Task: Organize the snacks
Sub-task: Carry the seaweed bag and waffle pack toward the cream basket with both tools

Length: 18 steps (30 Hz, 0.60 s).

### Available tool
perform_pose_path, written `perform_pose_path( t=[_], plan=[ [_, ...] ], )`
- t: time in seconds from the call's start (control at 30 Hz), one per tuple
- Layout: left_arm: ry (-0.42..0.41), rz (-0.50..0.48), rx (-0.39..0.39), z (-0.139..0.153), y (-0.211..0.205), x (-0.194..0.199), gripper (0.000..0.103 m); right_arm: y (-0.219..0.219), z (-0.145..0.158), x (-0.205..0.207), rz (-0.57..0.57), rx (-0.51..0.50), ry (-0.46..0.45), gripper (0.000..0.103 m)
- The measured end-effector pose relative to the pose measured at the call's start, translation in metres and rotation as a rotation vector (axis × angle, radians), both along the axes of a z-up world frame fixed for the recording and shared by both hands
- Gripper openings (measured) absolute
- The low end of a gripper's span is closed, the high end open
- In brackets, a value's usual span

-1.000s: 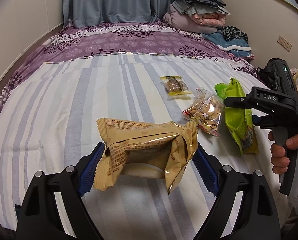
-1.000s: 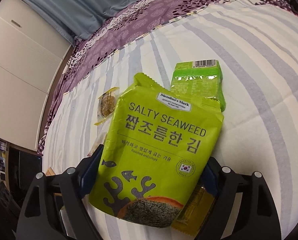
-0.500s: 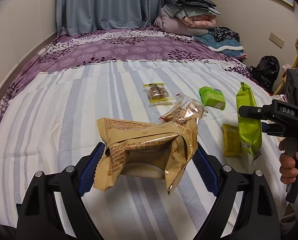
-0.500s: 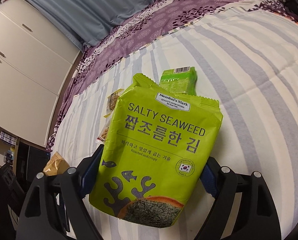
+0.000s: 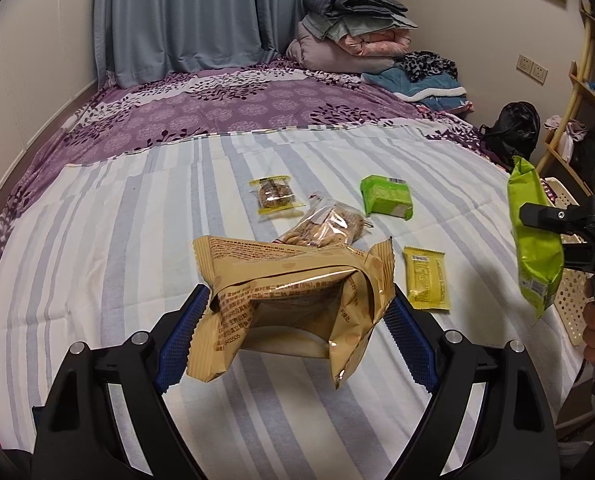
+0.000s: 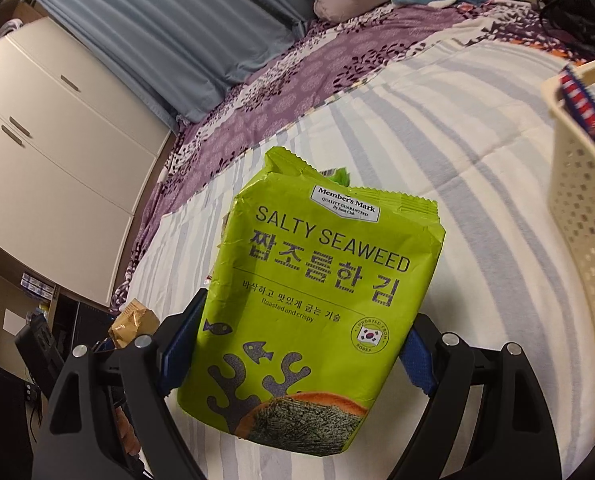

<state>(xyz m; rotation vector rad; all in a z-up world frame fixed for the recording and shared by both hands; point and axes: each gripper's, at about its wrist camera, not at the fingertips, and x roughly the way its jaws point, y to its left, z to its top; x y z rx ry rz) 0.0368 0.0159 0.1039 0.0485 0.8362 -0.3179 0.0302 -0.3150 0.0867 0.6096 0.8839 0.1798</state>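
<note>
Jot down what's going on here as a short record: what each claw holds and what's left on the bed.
left gripper: shut on tan snack bag, lifted off the bed
right gripper: shut on salty seaweed bag, lifted
on striped bedsheet: clear nut pack, small yellow-edged bar, green packet, yellow packet
cream basket: at bed's right edge

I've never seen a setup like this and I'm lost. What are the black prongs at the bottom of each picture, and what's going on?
A person holds a hand-held two-finger gripper in each hand, each carrying its own camera. The left gripper clamps a tan snack bag; the right gripper clamps a green seaweed bag. Both bags are lifted above the striped bed. A nut packet, small bar, green pack and yellow packet lie there. A cream basket stands nearby.
</note>
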Motion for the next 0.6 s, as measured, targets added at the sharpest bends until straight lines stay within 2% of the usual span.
perform_pose_path(
  t=[0.2,0.37,0.6],
  plan=[
    [-0.019,-0.040,0.002,0.010,-0.019,-0.007,0.087,-0.030,0.024,-0.024,-0.057,-0.028,-0.063,0.084],
    [-0.031,-0.077,0.006,0.017,-0.037,-0.011,0.087,-0.063,0.044,-0.046,-0.126,-0.100,-0.117,0.084],
    [-0.040,-0.131,0.013,0.023,-0.065,-0.017,0.087,-0.123,0.052,-0.068,-0.278,-0.143,-0.123,0.084]
  ],
)
